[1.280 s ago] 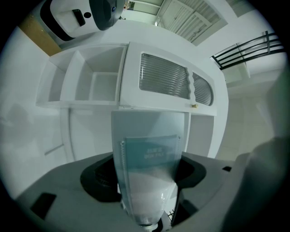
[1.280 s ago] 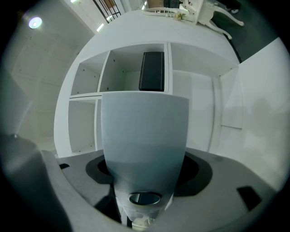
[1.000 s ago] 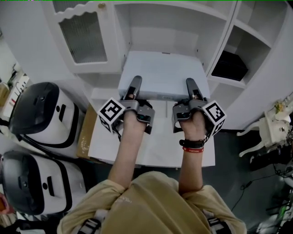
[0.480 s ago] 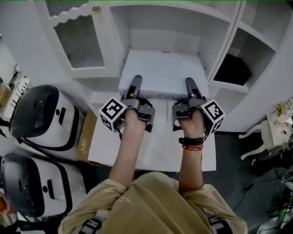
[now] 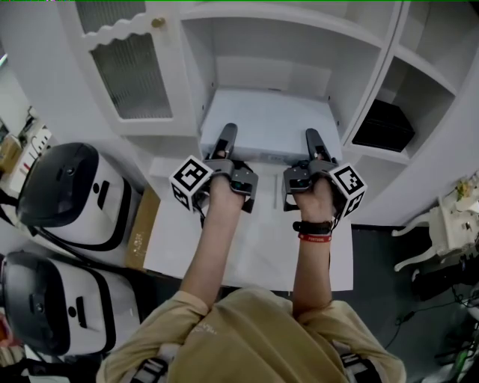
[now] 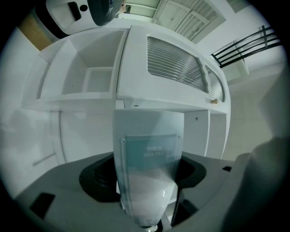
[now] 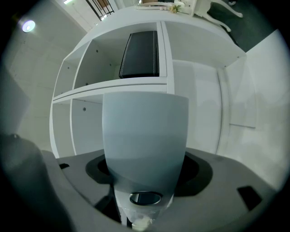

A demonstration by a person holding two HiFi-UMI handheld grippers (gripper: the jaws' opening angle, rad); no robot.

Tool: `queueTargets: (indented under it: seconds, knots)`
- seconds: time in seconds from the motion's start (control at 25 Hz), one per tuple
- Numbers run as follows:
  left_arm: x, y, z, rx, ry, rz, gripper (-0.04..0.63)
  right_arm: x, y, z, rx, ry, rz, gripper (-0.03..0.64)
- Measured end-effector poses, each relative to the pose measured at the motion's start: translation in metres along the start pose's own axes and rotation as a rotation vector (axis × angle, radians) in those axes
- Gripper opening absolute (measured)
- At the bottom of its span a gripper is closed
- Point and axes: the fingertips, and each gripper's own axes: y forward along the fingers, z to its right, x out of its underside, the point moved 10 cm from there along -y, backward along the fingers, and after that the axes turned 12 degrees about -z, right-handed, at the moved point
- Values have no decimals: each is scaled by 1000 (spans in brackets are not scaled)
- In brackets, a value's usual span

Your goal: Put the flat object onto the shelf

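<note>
Flat white box [image 5: 269,120]: held at 12 o'clock from the hands, far part inside the open middle compartment [image 5: 262,45] of a white cabinet, near edge jutting out over the counter [image 5: 262,243]; whether resting on the shelf board, cannot tell

Left tongs [image 5: 227,136]: pinching the near edge of the flat white box toward its 9 o'clock side, black upper jaw laid on the top face, marker cube at 7 o'clock of the jaws

Right tongs [image 5: 310,138]: pinching the same near edge toward its 3 o'clock side, upper jaw likewise on the top face, marker cube at 5 o'clock of the jaws

Cabinet door [image 5: 131,71]: ribbed-glass panel, at 10 o'clock of the flat white box, gold knob [image 5: 158,22] at its top corner

Black box [image 5: 383,126]: in a side compartment at 3 o'clock of the flat white box

Upper black-and-white machine [image 5: 71,191] and lower black-and-white machine [image 5: 52,299]: at 9 and 7 o'clock of the counter

Cardboard sheet [image 5: 142,224]: between the counter and the upper black-and-white machine
</note>
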Motion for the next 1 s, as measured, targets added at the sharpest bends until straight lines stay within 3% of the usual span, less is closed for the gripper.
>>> queueTargets:
  seconds: [0.32, 0.48, 0.6, 0.72, 0.84, 1.0]
  knots:
    - [-6, 12, -3, 29, 16, -23, 334, -6, 14, 3, -31, 40, -9, 340]
    - [-6, 14, -7, 82, 41, -53, 359, -2, 20, 2, -116, 54, -63, 432]
    - [-3, 16, -6, 157, 59, -92, 409, 2, 18, -1, -135, 28, -69, 452]
    - [-1, 13, -7, 157, 114, -117, 431, 3, 17, 2, -168, 32, -89, 473]
    - [5, 10, -9, 166, 80, -128, 442, 6, 15, 8, -215, 80, -115, 521]
    - [10, -1, -13, 169, 53, -137, 445, 10, 5, 18, -206, 101, -107, 525]
